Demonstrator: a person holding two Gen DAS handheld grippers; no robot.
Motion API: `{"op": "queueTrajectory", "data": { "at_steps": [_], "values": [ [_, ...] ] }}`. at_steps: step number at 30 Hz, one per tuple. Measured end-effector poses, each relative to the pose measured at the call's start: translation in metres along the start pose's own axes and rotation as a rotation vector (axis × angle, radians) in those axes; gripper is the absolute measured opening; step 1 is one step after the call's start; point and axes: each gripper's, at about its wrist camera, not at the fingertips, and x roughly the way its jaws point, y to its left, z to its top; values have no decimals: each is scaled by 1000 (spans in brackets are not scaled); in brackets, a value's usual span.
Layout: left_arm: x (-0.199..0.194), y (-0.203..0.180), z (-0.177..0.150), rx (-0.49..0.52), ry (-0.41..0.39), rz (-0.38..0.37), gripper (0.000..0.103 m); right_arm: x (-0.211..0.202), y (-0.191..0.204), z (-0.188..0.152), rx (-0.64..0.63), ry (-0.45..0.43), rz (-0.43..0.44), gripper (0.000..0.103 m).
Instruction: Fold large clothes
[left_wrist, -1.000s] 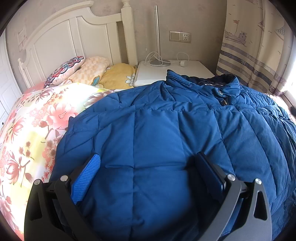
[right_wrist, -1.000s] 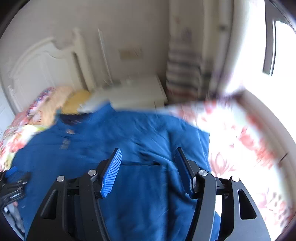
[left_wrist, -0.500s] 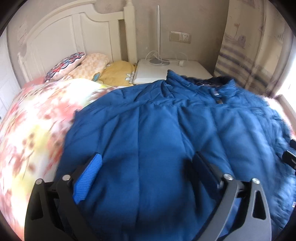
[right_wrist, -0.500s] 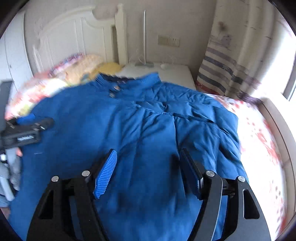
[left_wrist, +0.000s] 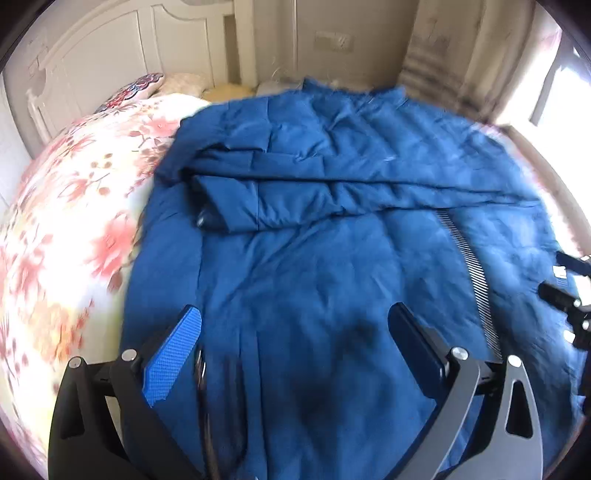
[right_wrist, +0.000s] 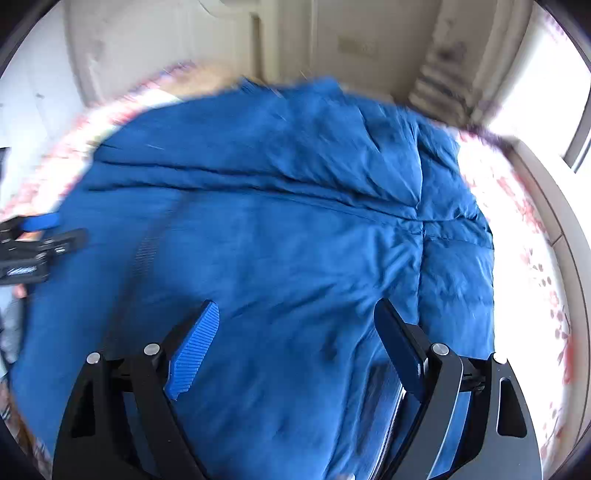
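A large blue padded jacket (left_wrist: 314, 236) lies spread on the bed, collar toward the headboard. One sleeve (left_wrist: 266, 199) lies folded across its chest. It fills the right wrist view too (right_wrist: 280, 236). My left gripper (left_wrist: 295, 332) is open and empty, low over the jacket's lower part. My right gripper (right_wrist: 295, 328) is open and empty over the jacket's right side. Each gripper shows at the edge of the other's view: the right one (left_wrist: 569, 299), the left one (right_wrist: 33, 240).
The floral bedspread (left_wrist: 66, 229) shows on the left and also on the right (right_wrist: 532, 266). A white headboard (left_wrist: 122, 59) and pillows (left_wrist: 147, 83) stand at the back. A striped curtain (left_wrist: 436, 70) and a bright window (right_wrist: 554, 92) are at the right.
Both views have pulled back and tilted, so more of the jacket shows. A sleeve now lies folded across the chest. Both grippers stay open.
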Motion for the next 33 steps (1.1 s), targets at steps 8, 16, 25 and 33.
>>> {"op": "queueTrajectory", "data": {
  "at_steps": [8, 16, 25, 33],
  "values": [
    [-16, 8, -63, 26, 45, 49, 101, -15, 33, -62, -123, 38, -21, 84],
    [-62, -27, -115, 144, -42, 8, 101, -42, 60, -113, -204, -23, 12, 85],
    [-75, -16, -129, 99, -105, -1, 101, -84, 43, -136, -187, -102, 26, 84],
    [-78, -7, -142, 96, -82, 76, 101, -108, -3, -165, -102, -133, 37, 84]
  ]
}}
